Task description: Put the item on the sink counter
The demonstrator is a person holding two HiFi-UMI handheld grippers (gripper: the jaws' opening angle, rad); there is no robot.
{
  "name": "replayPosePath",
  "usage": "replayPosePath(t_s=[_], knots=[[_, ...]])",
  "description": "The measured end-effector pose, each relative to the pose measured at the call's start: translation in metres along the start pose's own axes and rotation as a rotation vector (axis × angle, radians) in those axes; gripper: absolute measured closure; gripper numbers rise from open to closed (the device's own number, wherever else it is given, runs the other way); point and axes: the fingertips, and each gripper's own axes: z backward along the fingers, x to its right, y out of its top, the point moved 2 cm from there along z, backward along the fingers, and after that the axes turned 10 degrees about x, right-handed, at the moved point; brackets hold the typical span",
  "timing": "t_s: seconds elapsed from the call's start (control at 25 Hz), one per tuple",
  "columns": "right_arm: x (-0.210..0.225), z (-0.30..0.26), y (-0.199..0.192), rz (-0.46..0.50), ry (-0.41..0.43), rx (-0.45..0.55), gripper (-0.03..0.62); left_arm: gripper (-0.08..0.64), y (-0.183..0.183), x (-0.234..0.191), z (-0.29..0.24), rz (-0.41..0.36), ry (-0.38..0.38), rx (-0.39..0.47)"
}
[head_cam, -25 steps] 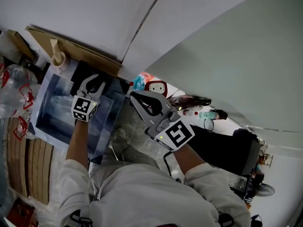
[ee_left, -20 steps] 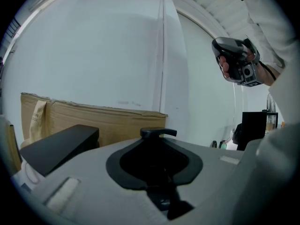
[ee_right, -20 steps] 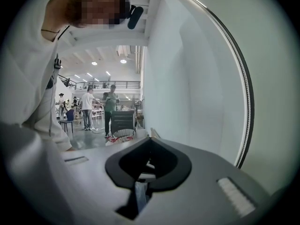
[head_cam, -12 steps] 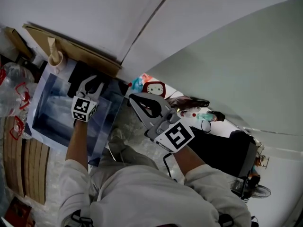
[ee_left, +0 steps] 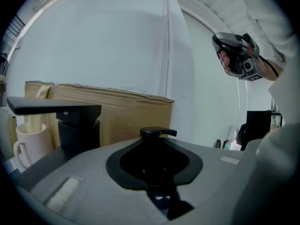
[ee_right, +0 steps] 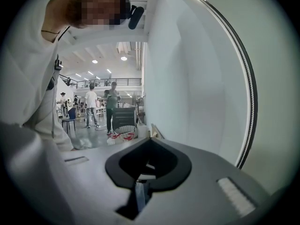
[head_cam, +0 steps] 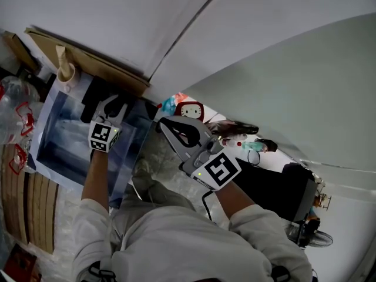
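My left gripper (head_cam: 113, 106) hovers over the far edge of a steel sink (head_cam: 56, 151), close to a black faucet (head_cam: 94, 93). In the left gripper view the faucet (ee_left: 70, 121) stands at the left. A black knob-like piece (ee_left: 158, 133) shows right at the jaw tips, and I cannot tell whether the pads grip it. A white cup (head_cam: 64, 75) (ee_left: 29, 138) with a pale stick in it stands by the faucet. My right gripper (head_cam: 166, 124) is held up beside the sink with its fingers meeting and nothing between them. It also shows in the left gripper view (ee_left: 236, 55).
A cardboard sheet (head_cam: 88, 60) (ee_left: 126, 111) leans on the white wall behind the sink. To the right are a red-and-white toy (head_cam: 192, 109), small bottles (head_cam: 247, 143) and a black box (head_cam: 276, 187). Plastic bags (head_cam: 14, 110) and wooden slats (head_cam: 23, 198) lie to the left.
Both grippers hold nearly the same places. The head camera has shifted a little, so the sink sits slightly further left in the picture.
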Motion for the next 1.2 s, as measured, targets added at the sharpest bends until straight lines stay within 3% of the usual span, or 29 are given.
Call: replayPosePath(t_s=[0.48,0.96,1.2], knots=[[-0.001,-0.002,-0.002,-0.014,0.011,0.0,0.588,0.477,-0.007,0.0,0.005,-0.035,0.026,0.005],[-0.002,0.005,-0.003,0.017,0.016,-0.005,0.588,0.471,-0.008,0.008,0.006,-0.108,0.008,-0.045],[-0.006,0.004,-0.002,0.017,0.018,-0.002,0.588,0.456,-0.012,0.008,0.009,-0.106,0.01,-0.067]])
